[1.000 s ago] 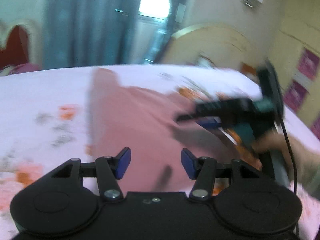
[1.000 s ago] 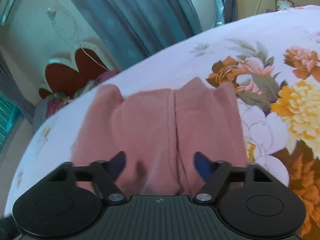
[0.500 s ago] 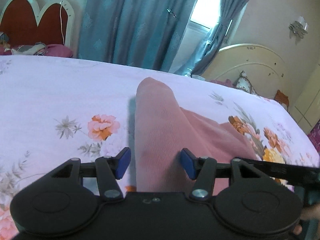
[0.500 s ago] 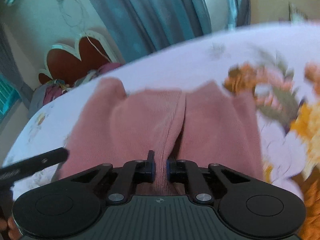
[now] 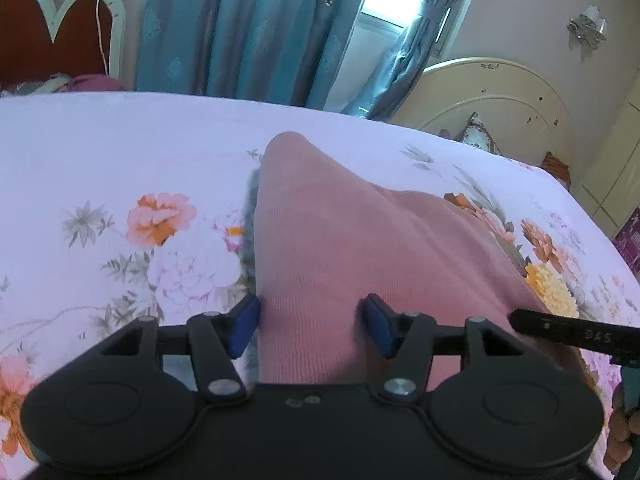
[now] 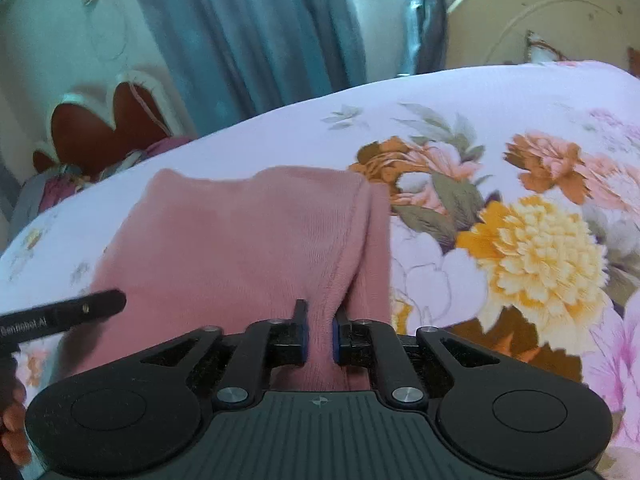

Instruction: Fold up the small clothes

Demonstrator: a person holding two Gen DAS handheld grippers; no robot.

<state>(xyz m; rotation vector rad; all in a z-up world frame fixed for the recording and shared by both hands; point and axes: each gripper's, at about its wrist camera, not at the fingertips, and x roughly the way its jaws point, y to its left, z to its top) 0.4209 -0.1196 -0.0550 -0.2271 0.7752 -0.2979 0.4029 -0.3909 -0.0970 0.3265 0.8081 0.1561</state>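
We're looking at a pink ribbed knit garment (image 5: 340, 248) lying on the bed, partly folded, w/ a seamed edge bunched up near us and its far end rounded, slightly raised.

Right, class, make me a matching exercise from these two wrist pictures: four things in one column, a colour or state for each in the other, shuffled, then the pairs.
Things:
1. left gripper
2. right gripper
3. curtain
4. bedsheet

Descriptions:
A. floral print
B. pinching a fold of the pink garment
C. blue
D. jaws apart, opening, garment between them

Pairs: 1-D, 2-B, 3-C, 4-A
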